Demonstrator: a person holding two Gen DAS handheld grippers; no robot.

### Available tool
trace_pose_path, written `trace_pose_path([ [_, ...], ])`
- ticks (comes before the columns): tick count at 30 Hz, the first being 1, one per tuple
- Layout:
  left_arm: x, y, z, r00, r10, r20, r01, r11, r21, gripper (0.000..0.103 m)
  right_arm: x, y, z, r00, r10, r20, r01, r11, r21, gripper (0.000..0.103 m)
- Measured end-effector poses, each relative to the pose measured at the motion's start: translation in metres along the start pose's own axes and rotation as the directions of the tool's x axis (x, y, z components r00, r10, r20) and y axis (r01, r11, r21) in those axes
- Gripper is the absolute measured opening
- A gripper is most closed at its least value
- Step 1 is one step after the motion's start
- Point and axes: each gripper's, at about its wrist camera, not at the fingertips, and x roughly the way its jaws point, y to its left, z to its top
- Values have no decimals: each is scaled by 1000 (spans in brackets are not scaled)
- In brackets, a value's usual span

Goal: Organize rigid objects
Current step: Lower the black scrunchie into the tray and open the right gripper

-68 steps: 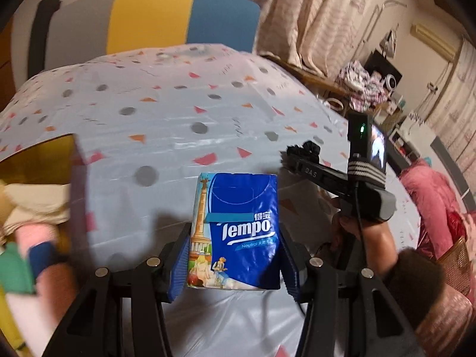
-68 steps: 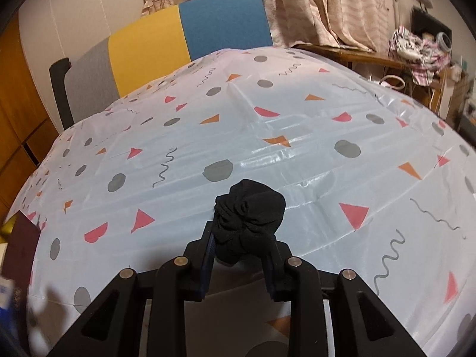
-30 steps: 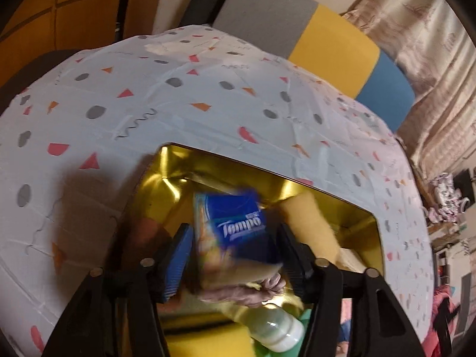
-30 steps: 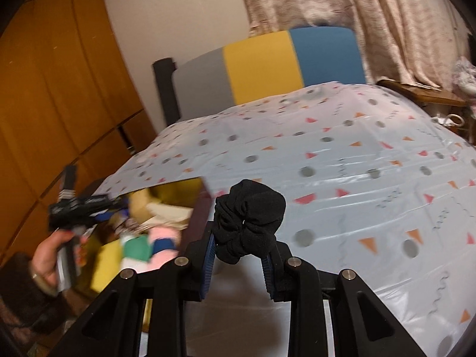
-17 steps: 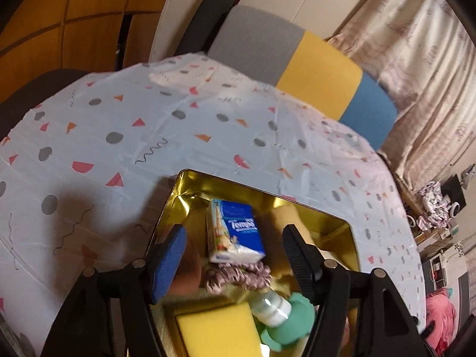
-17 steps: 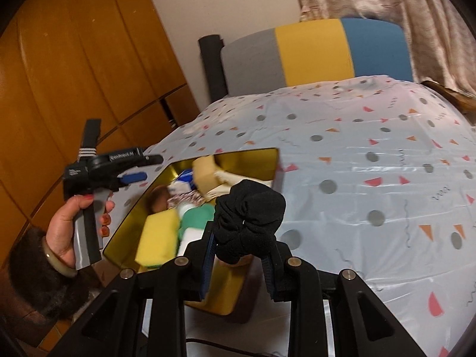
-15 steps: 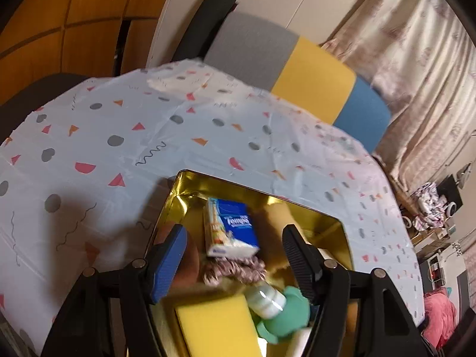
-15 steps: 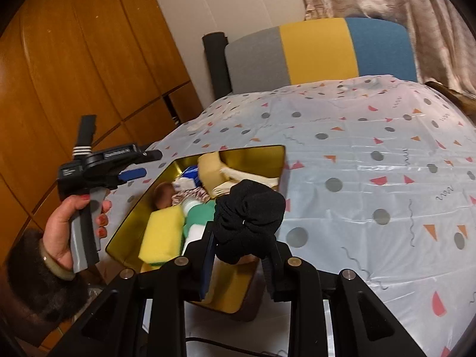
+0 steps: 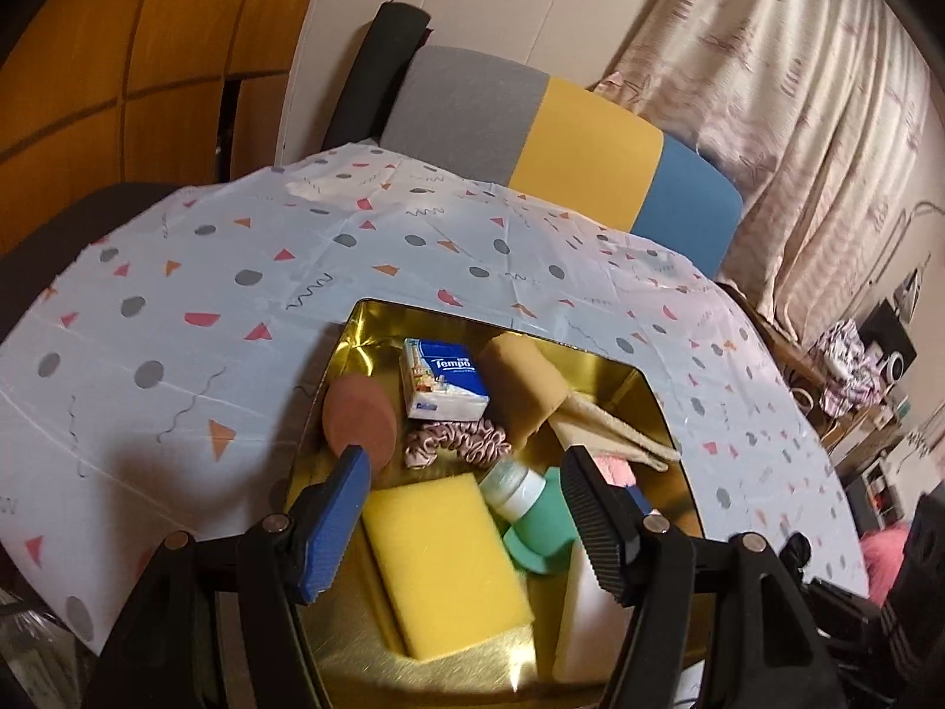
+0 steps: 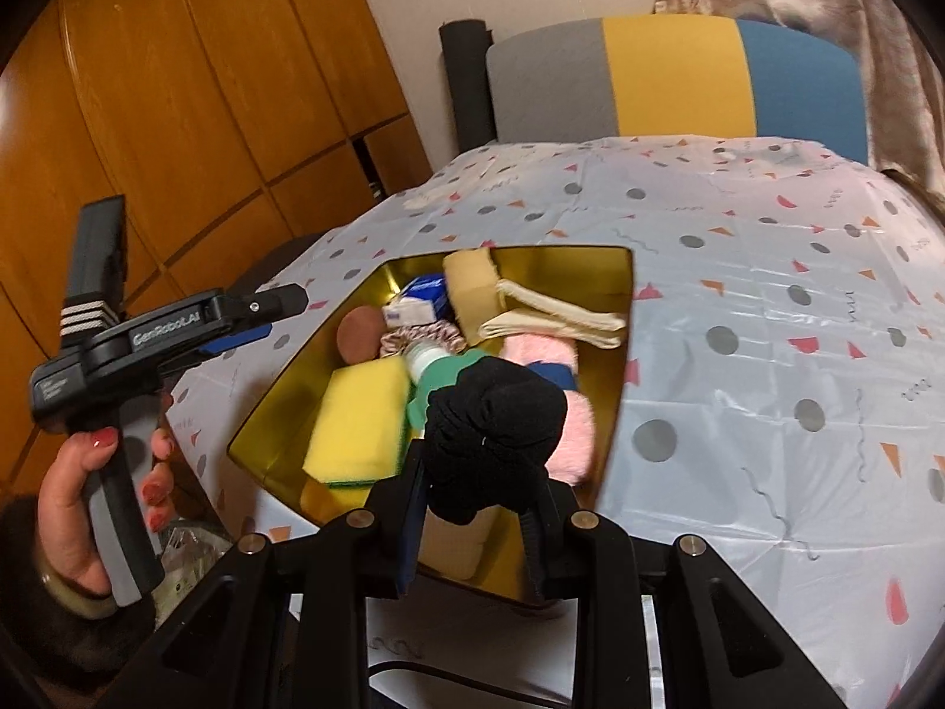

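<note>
A gold tin [image 9: 648, 385] stands on the patterned tablecloth [image 9: 177, 325]. In it lie a blue Tempo tissue pack [image 9: 443, 381], a yellow sponge [image 9: 449, 555], a pink scrunchie [image 9: 458, 440], a brown round pad [image 9: 358, 419] and a green bottle [image 9: 531, 514]. My left gripper [image 9: 465, 461] hangs open above the tin's near end with nothing between its pads. In the right wrist view the left gripper [image 10: 277, 314] sits left of the tin [image 10: 626, 319], held by a hand. My right gripper [image 10: 478, 490] is shut on a black scrunchie [image 10: 493, 425] over the tin's near end.
A chair with a grey, yellow and blue back [image 9: 567, 142] stands behind the table. Wooden cabinet doors [image 10: 207, 118] rise at the left, curtains [image 9: 797, 88] at the right. The tablecloth spreads bare to the right of the tin [image 10: 768, 325].
My left gripper opened, left the tissue pack lying in the tin, and drew back and up. My right gripper carried the black scrunchie across the table to above the tin.
</note>
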Motion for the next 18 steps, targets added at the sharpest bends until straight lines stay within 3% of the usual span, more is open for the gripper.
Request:
trace_pose_path([
  [9, -27, 18, -6, 998, 40, 47, -38, 999, -30, 68, 34, 39, 3, 993, 56, -102, -63, 996, -66, 28],
  [18, -61, 49, 0, 974, 192, 117, -181, 979, -96, 68, 79, 90, 14, 968, 154, -196, -177, 978, -107, 29],
])
